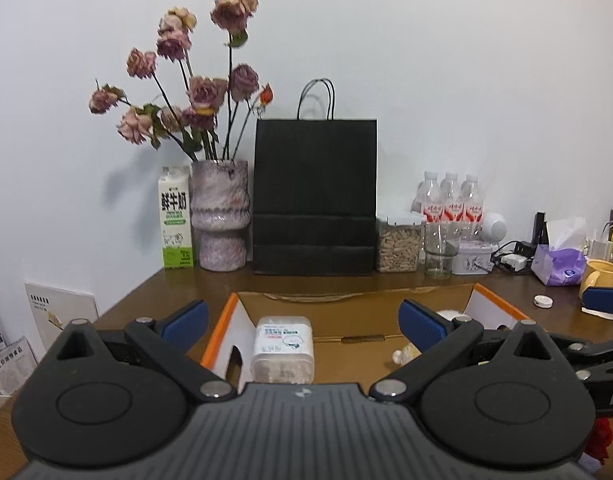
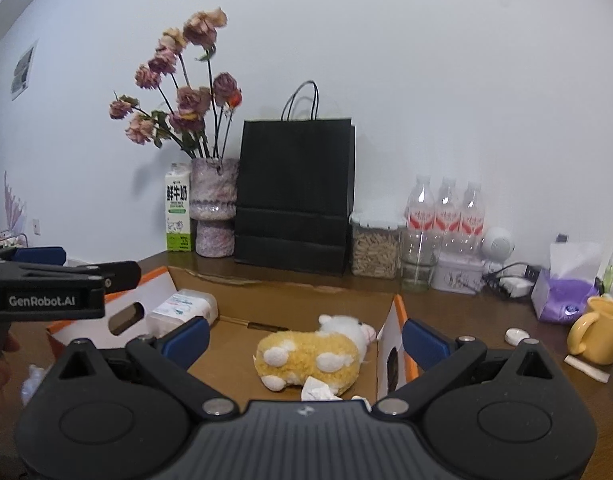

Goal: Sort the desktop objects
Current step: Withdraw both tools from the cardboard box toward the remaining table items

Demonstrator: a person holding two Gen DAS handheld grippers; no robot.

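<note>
Only the right wrist view shows the plush toy [image 2: 312,356] whole (boxed).

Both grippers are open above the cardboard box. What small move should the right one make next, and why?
Probably swing the right gripper, open and empty, right toward the yellow mug. The plush toy and cotton-swab tub already lie in the cardboard box; the mug stands outside.

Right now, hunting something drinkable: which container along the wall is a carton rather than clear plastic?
The milk carton, white and green, left of the flower vase; the water bottles are clear with red labels.
</note>
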